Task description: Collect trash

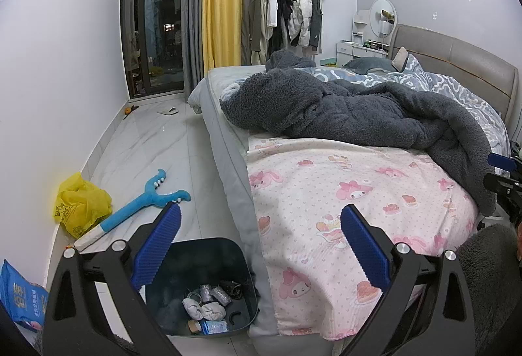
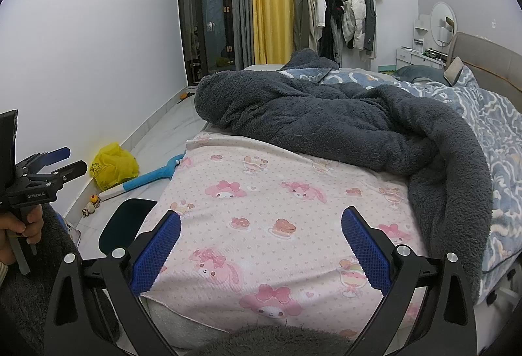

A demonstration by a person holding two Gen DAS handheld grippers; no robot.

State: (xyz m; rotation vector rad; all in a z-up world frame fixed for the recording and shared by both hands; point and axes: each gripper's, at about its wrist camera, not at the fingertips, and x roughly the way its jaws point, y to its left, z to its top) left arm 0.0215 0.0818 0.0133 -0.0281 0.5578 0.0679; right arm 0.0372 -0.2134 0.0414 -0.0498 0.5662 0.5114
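the left gripper (image 1: 261,222) and right gripper (image 2: 261,225) hang wide open and empty, the trash bin (image 1: 208,258) just under the left one's left finger.

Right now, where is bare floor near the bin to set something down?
Free: the tiles between the bed and the blue toy, running toward the balcony door. Crowded: the wall side by the yellow bag, and inside the bin.
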